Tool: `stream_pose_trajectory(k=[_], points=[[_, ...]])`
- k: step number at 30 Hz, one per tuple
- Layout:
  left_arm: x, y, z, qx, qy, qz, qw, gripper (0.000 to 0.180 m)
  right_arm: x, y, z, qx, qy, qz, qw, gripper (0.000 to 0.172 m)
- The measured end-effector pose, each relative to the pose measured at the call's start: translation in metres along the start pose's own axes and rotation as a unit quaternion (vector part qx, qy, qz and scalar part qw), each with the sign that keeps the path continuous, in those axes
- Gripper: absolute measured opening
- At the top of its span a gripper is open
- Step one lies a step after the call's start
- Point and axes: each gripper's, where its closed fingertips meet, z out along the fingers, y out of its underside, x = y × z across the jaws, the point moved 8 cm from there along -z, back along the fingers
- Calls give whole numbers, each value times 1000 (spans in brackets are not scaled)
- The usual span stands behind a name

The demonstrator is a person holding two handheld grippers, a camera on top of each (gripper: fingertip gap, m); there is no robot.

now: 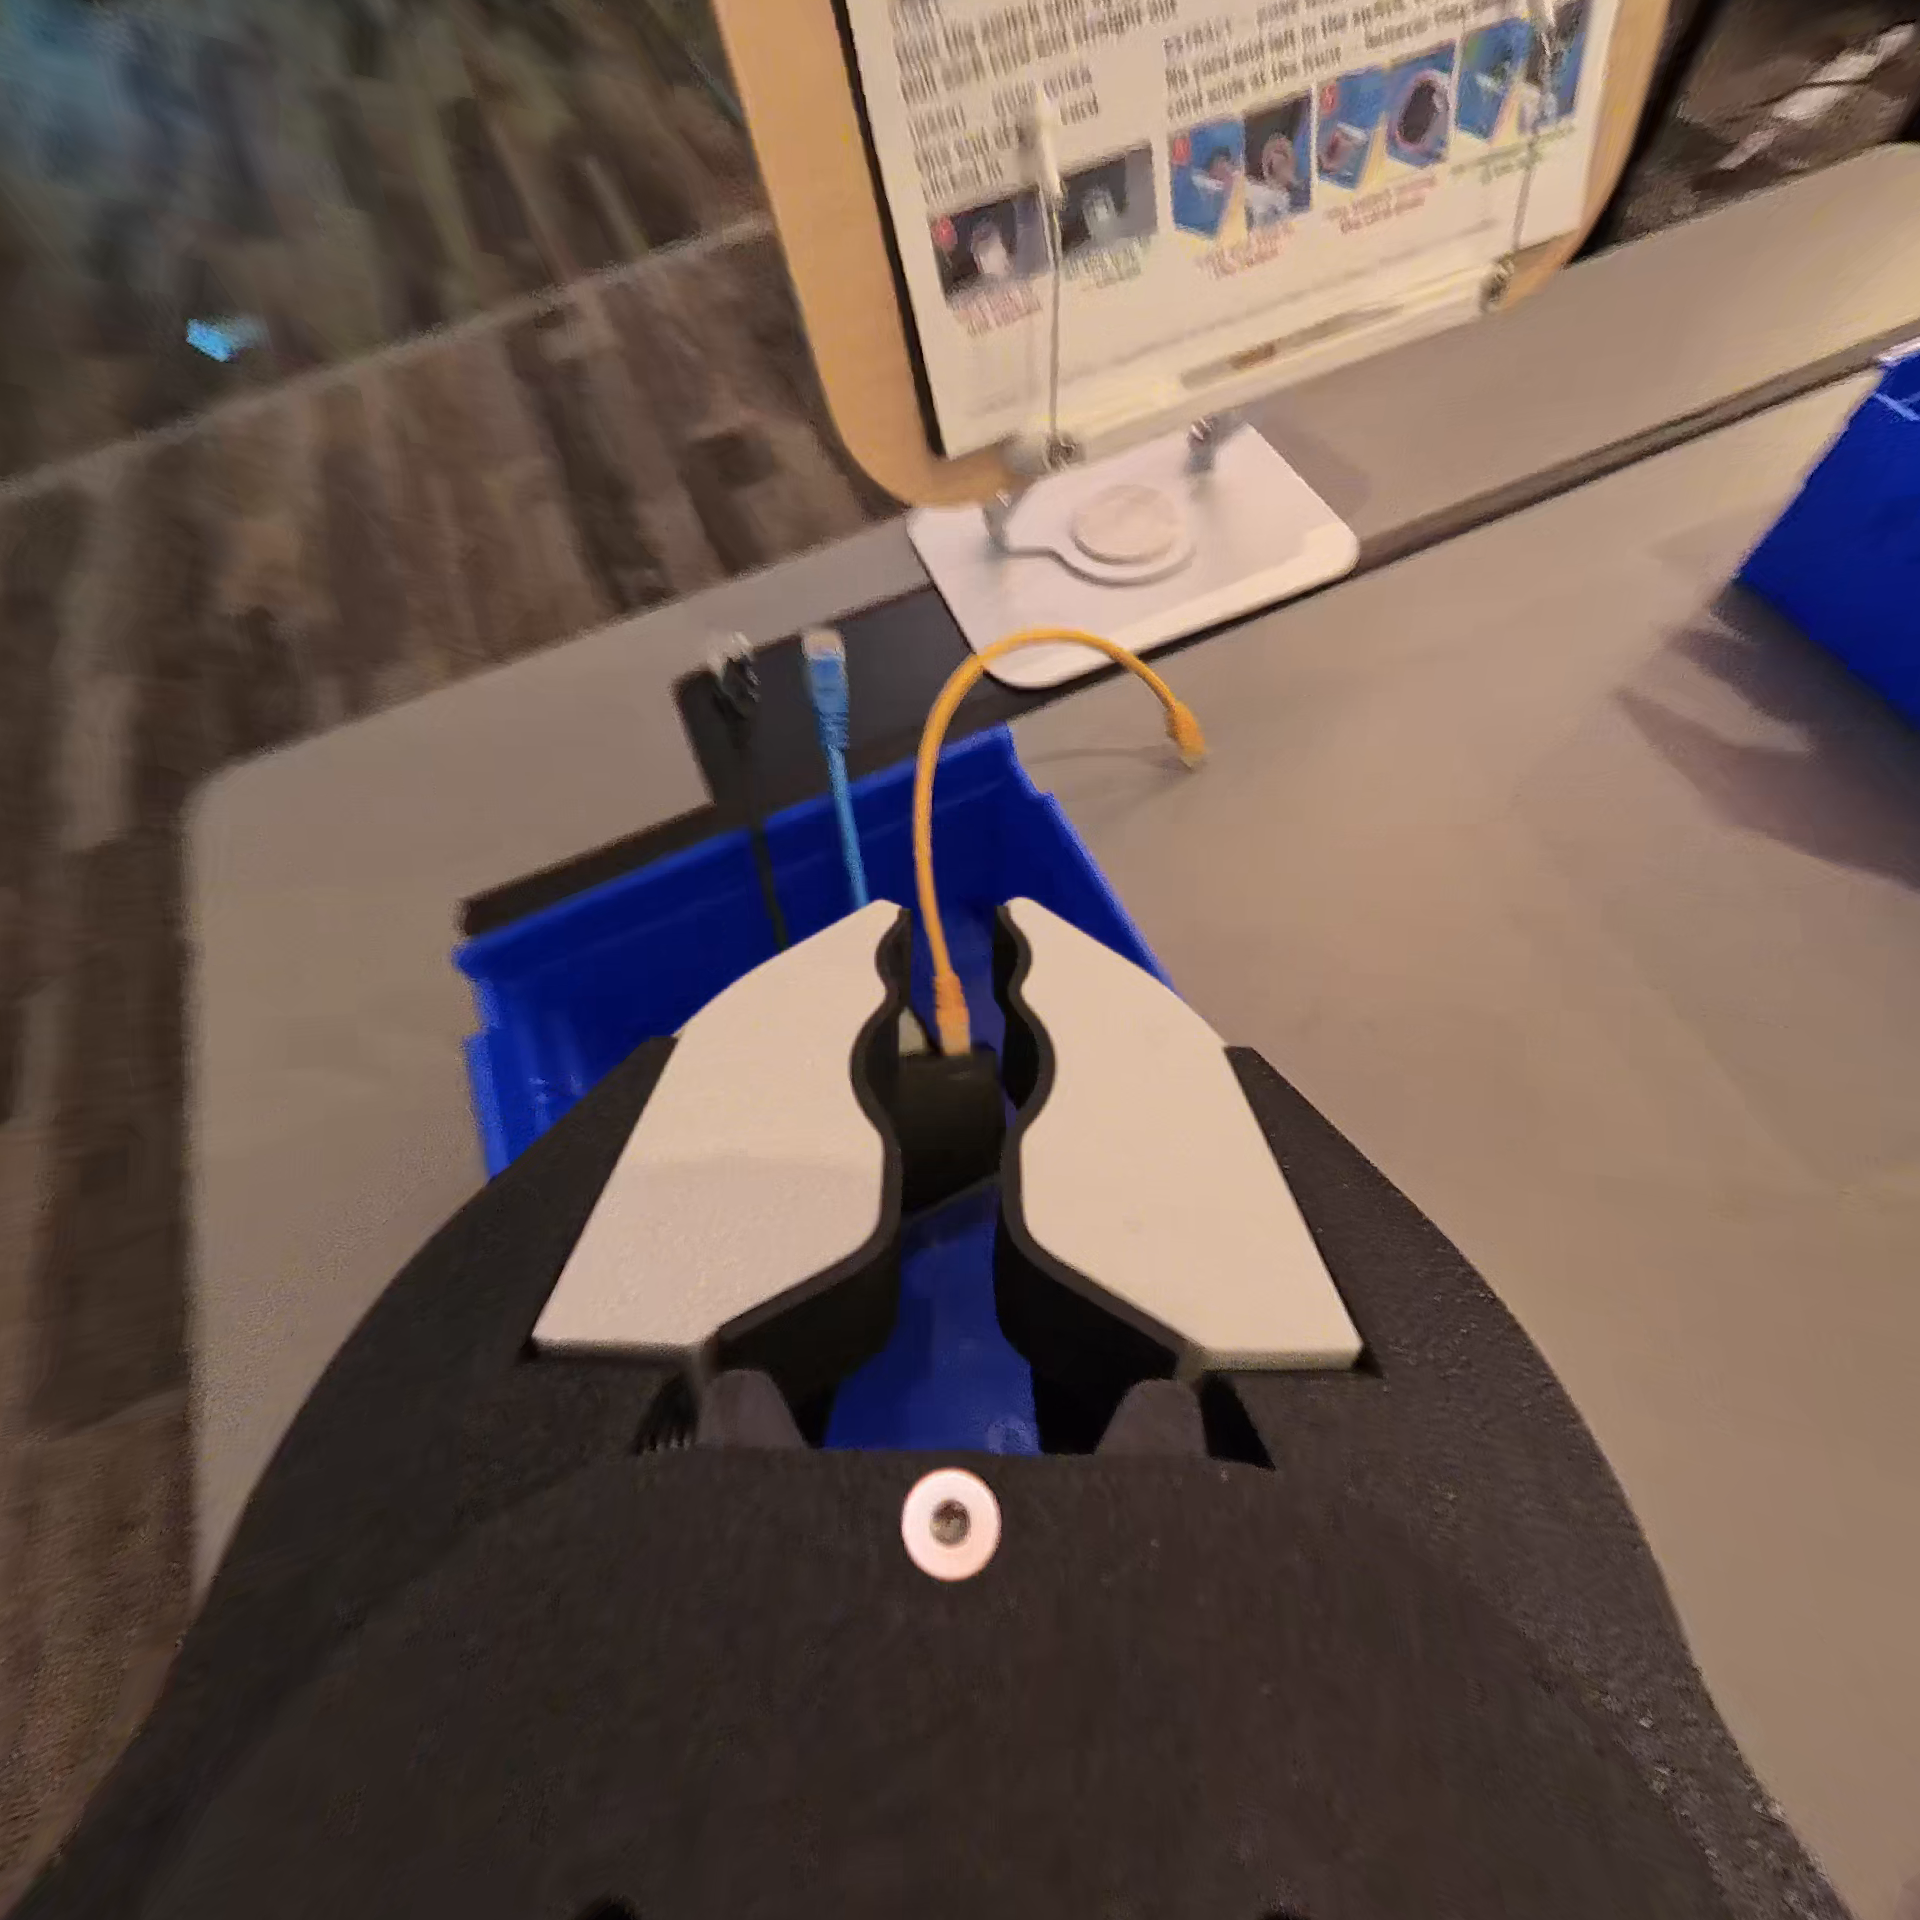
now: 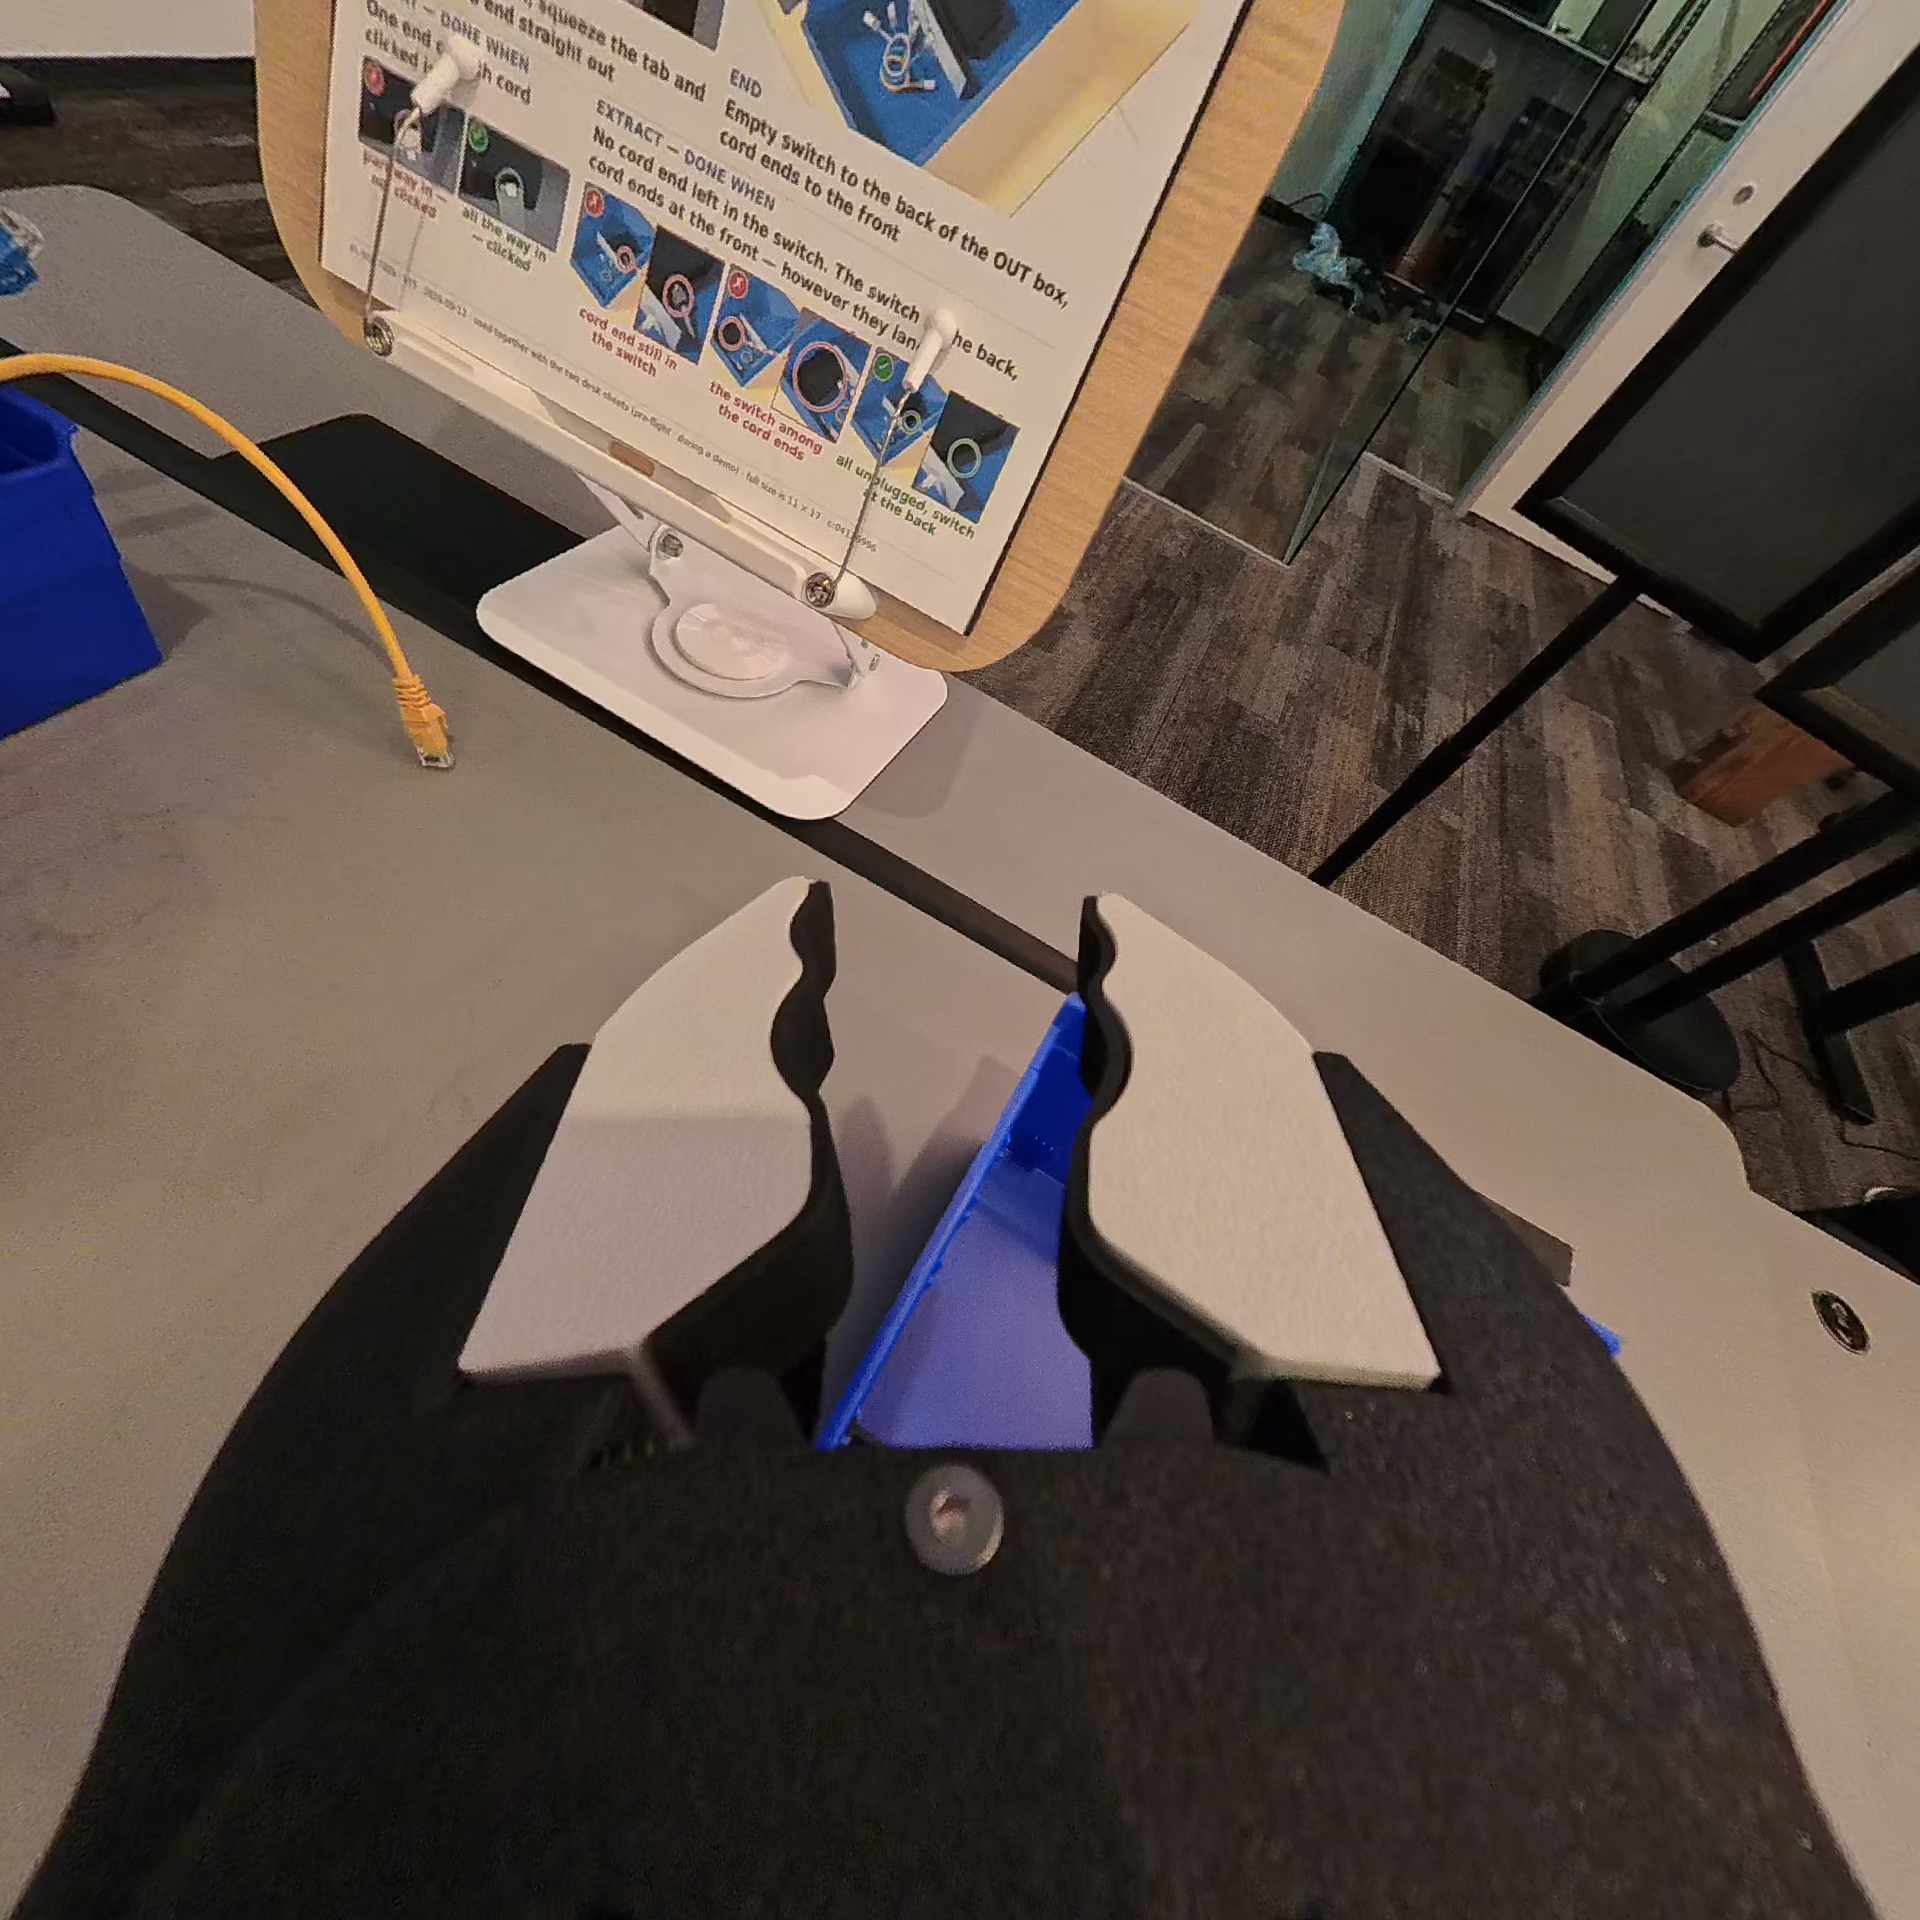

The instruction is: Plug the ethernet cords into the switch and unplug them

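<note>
Blue bin point(image 1: 644, 966) walls sit under my left gripper point(image 1: 951, 935), which points down and forward over it, jaws clamped on the black switch point(image 1: 948, 1117). From the switch an orange cord point(image 1: 925, 831) arches out over the bin's right wall, its free plug resting on the grey table point(image 1: 1455, 935); a blue cord point(image 1: 844, 790) and a black one stand left of it. Right of that bin the table is bare. My right gripper point(image 2: 951, 914) hovers spread wide, grasping nothing, above a second blue bin point(image 2: 977, 1299) near the table's edge.

Both wrist cams angled down, sharing yellow cord point(image 1: 940, 790).
</note>
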Motion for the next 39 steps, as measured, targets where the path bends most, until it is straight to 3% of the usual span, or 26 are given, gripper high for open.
stream_pose_trajectory(k=[3,5,8,11,14,18,21,26,33,39], points=[[-19,17,21,-56,100,-59,992,17,5,-2,-5,16,-7,18,1000,44],[-33,23,32,-98,184,-102,973,15,7,-2,-5,16,-10,22,1000,44],[-53,34,43,-155,241,-150,946,14,10,-2,-5,17,-12,25,999,44],[-71,48,54,-210,212,-96,950,23,12,-3,-6,19,-11,26,999,44],[-82,52,63,-220,182,-18,958,36,15,-3,-6,20,-8,29,999,44],[-79,50,72,-209,215,54,953,44,18,0,-6,15,-5,32,999,44],[-77,55,81,-241,221,98,940,50,18,1,-7,16,-5,33,999,44],[-79,64,98,-311,227,104,917,62,17,-1,-8,18,-4,27,999,44],[-81,74,117,-350,202,141,904,65,18,-2,-10,23,-6,25,999,44],[-84,85,132,-394,232,114,882,67,18,-2,-9,22,-7,23,999,44]])
